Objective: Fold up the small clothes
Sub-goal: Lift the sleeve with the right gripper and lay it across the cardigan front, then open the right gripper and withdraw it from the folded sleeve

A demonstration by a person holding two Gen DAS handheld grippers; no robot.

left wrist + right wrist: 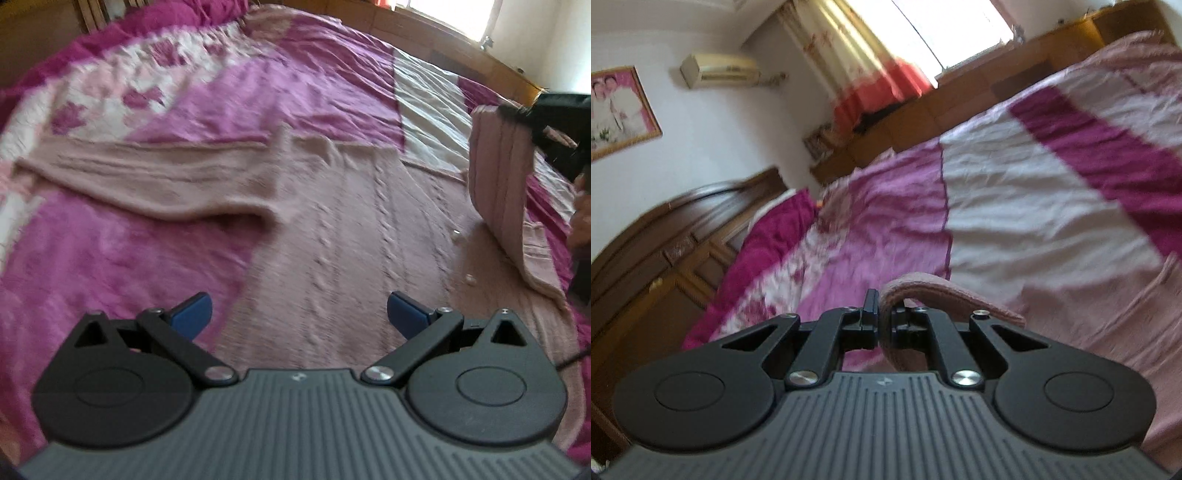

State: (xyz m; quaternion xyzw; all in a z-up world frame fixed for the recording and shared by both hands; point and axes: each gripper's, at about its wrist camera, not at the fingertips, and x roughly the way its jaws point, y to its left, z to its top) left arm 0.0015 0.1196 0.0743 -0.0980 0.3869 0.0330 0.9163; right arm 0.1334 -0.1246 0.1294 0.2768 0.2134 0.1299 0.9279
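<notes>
A dusty-pink knitted sweater (332,221) lies flat on the bed, one sleeve (147,170) stretched out to the left. My left gripper (299,314) hovers above the sweater's body, open, its blue pads wide apart with nothing between them. At the right edge of that view my right gripper (517,114) holds the other sleeve (495,177) lifted off the bed, hanging down. In the right wrist view my right gripper (884,314) is shut on the pink sleeve edge (934,291), which curls over the right finger.
The bed is covered by a magenta, lilac and white bedspread (258,92). A wooden headboard (665,251) and wooden cabinets (960,103) stand around it. A window with a red-hemmed curtain (879,55) is behind. A person's hand (581,210) shows at the right edge.
</notes>
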